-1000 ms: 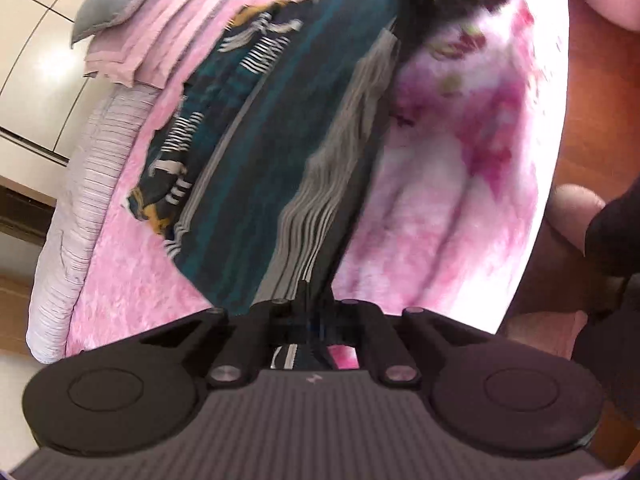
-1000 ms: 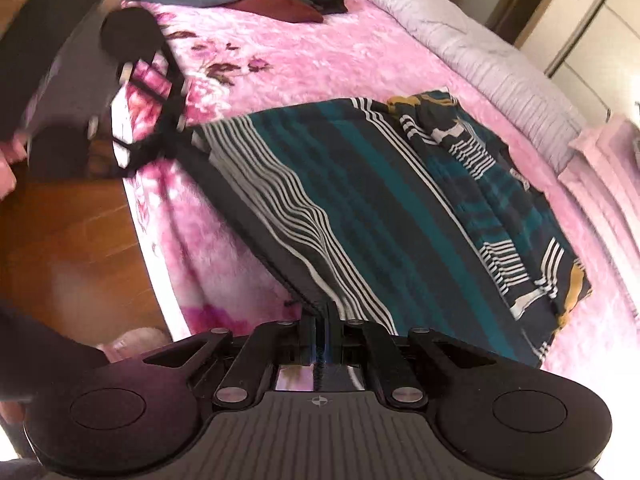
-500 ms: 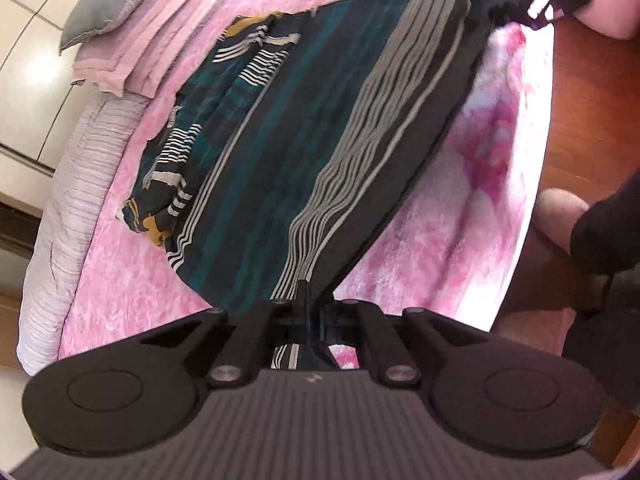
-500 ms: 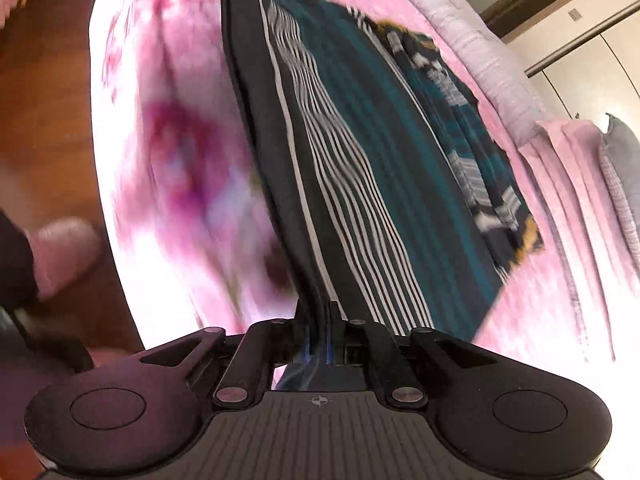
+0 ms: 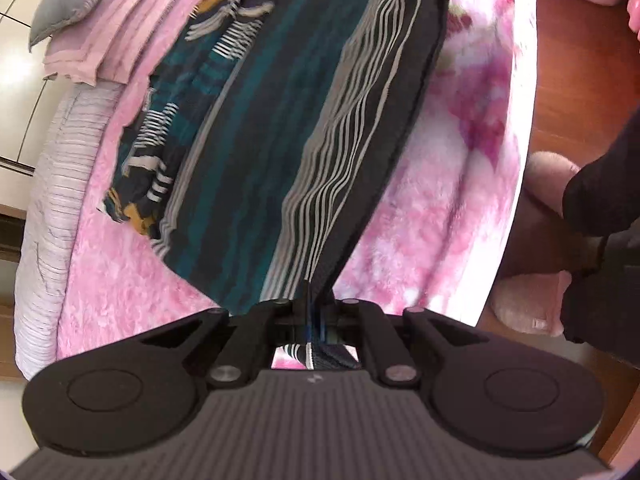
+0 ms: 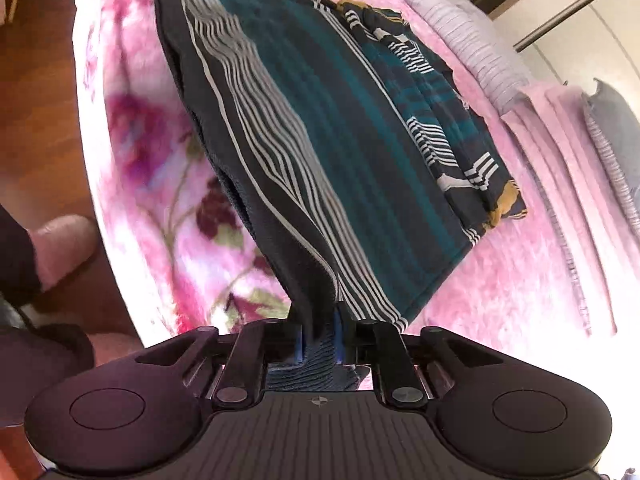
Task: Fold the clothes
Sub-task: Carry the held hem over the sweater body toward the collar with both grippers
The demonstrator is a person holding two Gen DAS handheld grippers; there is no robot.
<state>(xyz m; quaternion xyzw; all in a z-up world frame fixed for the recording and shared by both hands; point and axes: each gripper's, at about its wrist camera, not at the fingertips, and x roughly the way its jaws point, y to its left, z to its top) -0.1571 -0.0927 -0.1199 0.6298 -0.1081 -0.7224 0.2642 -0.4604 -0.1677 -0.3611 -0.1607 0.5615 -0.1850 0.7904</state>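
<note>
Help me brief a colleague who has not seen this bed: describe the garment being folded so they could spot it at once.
On the pink floral blanket that covers the bed lies one dark striped garment, near the bed's edge. It alone has teal bands with thin white stripes and a mustard patch at its bunched far end; the folded pink bedding beyond is plain.

A home bedroom; pink floral bedspread (image 6: 132,128); wardrobe doors (image 6: 576,36); wooden floor (image 6: 36,92).

Bare pink blanket (image 6: 500,300) round striped garment (image 6: 340,128) — folded bedding (image 6: 568,128), quilt roll (image 5: 52,208) beyond
</note>
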